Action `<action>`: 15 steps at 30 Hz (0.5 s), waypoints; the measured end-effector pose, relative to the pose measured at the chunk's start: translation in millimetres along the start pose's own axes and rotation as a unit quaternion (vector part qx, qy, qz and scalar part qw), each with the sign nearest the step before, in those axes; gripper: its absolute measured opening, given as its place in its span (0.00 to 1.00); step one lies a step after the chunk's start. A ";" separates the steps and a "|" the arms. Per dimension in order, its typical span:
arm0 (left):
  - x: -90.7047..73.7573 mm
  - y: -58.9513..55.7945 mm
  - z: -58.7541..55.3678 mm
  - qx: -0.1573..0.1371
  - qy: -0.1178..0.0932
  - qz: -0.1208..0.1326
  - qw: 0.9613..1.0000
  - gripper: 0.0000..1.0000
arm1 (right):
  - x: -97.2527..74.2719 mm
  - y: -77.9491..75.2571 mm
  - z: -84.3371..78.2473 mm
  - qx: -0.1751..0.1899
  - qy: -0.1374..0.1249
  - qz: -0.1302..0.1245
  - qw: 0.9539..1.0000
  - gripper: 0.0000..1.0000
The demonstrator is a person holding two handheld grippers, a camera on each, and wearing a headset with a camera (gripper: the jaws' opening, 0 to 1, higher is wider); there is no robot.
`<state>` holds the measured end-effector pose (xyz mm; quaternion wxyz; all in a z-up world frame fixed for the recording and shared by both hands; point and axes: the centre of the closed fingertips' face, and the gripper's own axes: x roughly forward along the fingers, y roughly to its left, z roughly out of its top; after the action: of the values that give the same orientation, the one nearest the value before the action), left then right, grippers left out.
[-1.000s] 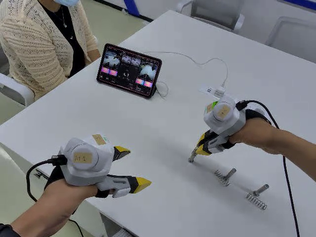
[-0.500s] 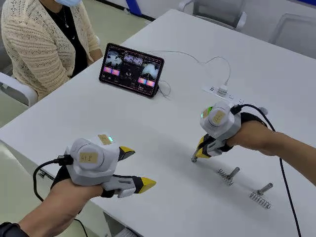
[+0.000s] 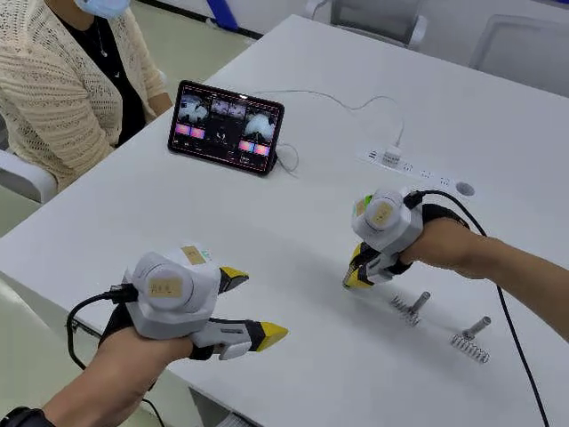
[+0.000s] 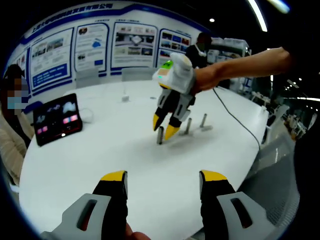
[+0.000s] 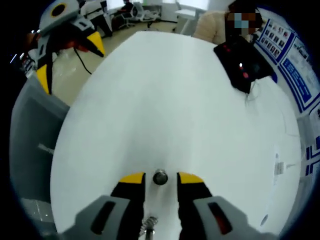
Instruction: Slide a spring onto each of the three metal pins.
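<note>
My right gripper (image 3: 357, 276) points down at the white table (image 3: 293, 222), shut on a metal pin (image 5: 160, 176) whose end shows between the yellow fingertips. A spring coil (image 5: 149, 225) sits lower between the jaws. In the left gripper view the same pin (image 4: 160, 136) stands on the table under the right gripper (image 4: 165, 130). Two more pins lie to its right, each beside a spring: one pin (image 3: 416, 304) with a spring (image 3: 399, 307), another pin (image 3: 476, 327) with a spring (image 3: 468, 349). My left gripper (image 3: 253, 305) hovers open and empty at the near left edge.
A tablet (image 3: 225, 126) stands propped at the back left, with a white cable running to a power strip (image 3: 418, 167). A person in a knitted cardigan (image 3: 62, 80) sits at the far left corner. Chairs stand beyond the far edge.
The head camera has shifted. My right gripper has stayed at about the same spot with the pin, and less of the pin shows below its fingertips. The left gripper has barely moved.
</note>
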<state>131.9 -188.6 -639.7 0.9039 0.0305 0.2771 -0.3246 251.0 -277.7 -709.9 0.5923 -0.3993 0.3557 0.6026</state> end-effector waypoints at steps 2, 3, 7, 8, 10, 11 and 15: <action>2.1 -0.1 1.2 0.002 -0.002 -0.003 1.000 0.59 | -5.2 -1.2 -1.7 0.023 -0.014 -0.009 1.000 0.31; 3.5 -0.5 1.8 0.003 -0.002 -0.005 1.000 0.59 | -9.8 -1.0 -4.2 0.039 -0.022 -0.015 0.999 0.33; 7.6 -2.9 4.6 0.009 -0.003 -0.013 1.000 0.59 | -24.0 2.1 -16.7 0.061 -0.042 -0.029 0.997 0.40; 8.6 -3.2 5.0 0.010 -0.003 -0.014 1.000 0.59 | -26.6 2.6 -19.4 0.066 -0.043 -0.033 0.996 0.41; 10.7 -3.6 6.7 0.011 -0.004 -0.017 1.000 0.59 | -32.8 2.9 -24.3 0.078 -0.054 -0.044 0.995 0.43; 11.4 -3.7 7.5 0.011 -0.005 -0.018 1.000 0.59 | -35.5 2.7 -25.5 0.088 -0.061 -0.050 0.993 0.44; 14.9 -5.3 10.9 0.015 -0.008 -0.022 1.000 0.59 | -49.8 5.2 -26.4 0.124 -0.101 -0.071 0.985 0.49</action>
<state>143.4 -203.8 -637.5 0.8981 0.0350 0.2657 -0.3486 246.4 -323.2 -676.5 0.7111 -0.2843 0.3367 0.5478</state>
